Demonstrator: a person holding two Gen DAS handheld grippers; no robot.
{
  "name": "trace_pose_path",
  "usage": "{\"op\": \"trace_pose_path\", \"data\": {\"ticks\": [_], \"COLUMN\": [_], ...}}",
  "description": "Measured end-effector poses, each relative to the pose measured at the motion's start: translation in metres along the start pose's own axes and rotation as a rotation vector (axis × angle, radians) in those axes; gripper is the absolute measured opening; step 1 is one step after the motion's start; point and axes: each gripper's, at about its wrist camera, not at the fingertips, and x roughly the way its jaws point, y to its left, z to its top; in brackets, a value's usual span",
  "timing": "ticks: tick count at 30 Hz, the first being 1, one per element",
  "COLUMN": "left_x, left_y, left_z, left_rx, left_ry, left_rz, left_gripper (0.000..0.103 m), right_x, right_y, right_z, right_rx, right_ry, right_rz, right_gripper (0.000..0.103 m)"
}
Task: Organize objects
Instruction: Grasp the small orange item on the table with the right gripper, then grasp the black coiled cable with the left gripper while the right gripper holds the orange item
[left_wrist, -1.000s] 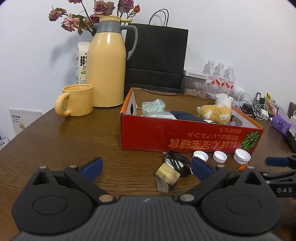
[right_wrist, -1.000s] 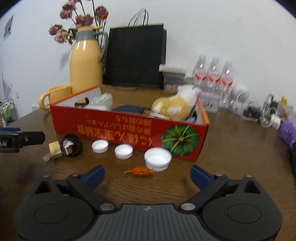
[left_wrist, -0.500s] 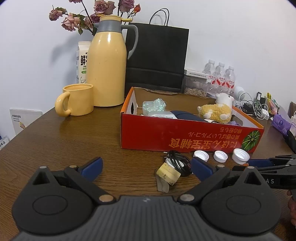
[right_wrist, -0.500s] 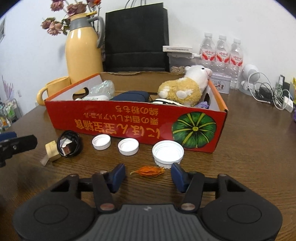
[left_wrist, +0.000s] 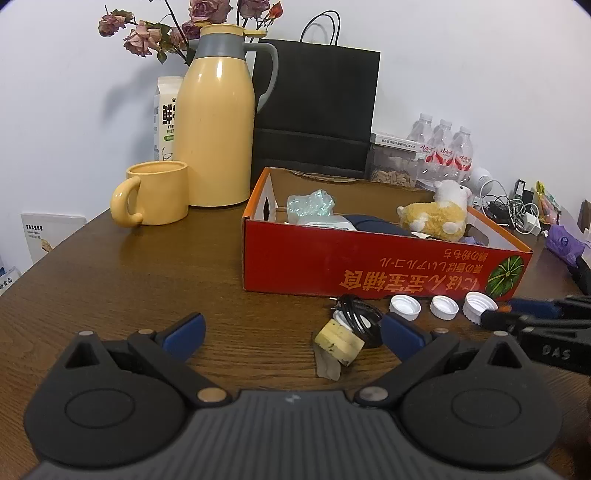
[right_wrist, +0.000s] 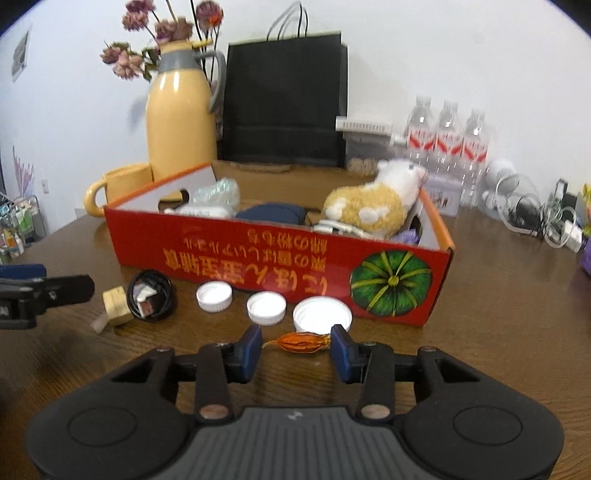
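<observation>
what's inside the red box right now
A plush sheep, a dark blue bundle, crinkly clear wrap and a white item. The front wall hides whatever lies beneath them.

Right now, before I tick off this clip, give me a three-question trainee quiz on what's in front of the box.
1. True or false: the right gripper has its blue pads on either side of the dried orange pod.
2. How many white bottle caps lie on the table in front of the red box? A) two B) three C) four
3. Fill in: the plush sheep lies ____ the red box.

Key: 1 true; 2 B; 3 inside.
</observation>
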Motion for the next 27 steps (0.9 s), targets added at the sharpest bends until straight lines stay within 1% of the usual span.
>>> {"op": "trace_pose_path", "data": {"ticks": [4, 7, 19, 24, 27], "left_x": [0.001, 0.002, 0.01, 0.021, 0.03], "left_y": [-0.001, -0.001, -0.006, -0.025, -0.041], "left_z": [0.0, -0.001, -0.001, 0.005, 0.007], "left_rx": [0.004, 0.008, 0.024, 0.089, 0.144], "left_ry": [0.007, 0.013, 0.045, 0.059, 0.07], "left_rz": [0.006, 0.009, 0.008, -0.011, -0.007], "left_gripper": [0.103, 0.103, 0.103, 0.103, 0.103], "right_x": [-0.016, -0.022, -0.026, -0.026, -0.027], "right_y": [0.002, 0.005, 0.005, 0.003, 0.003], "right_z": [-0.002, -0.002, -0.002, -0.002, -0.002], "right_rx": [-0.01, -0.034, -0.036, -0.031, -0.028], "right_ry": [-0.102, -0.143, -0.158, -0.161, -0.163], "right_rz": [-0.02, -0.03, -0.023, -0.022, -0.022], "right_gripper": [0.04, 0.04, 0.04, 0.04, 0.04]}}
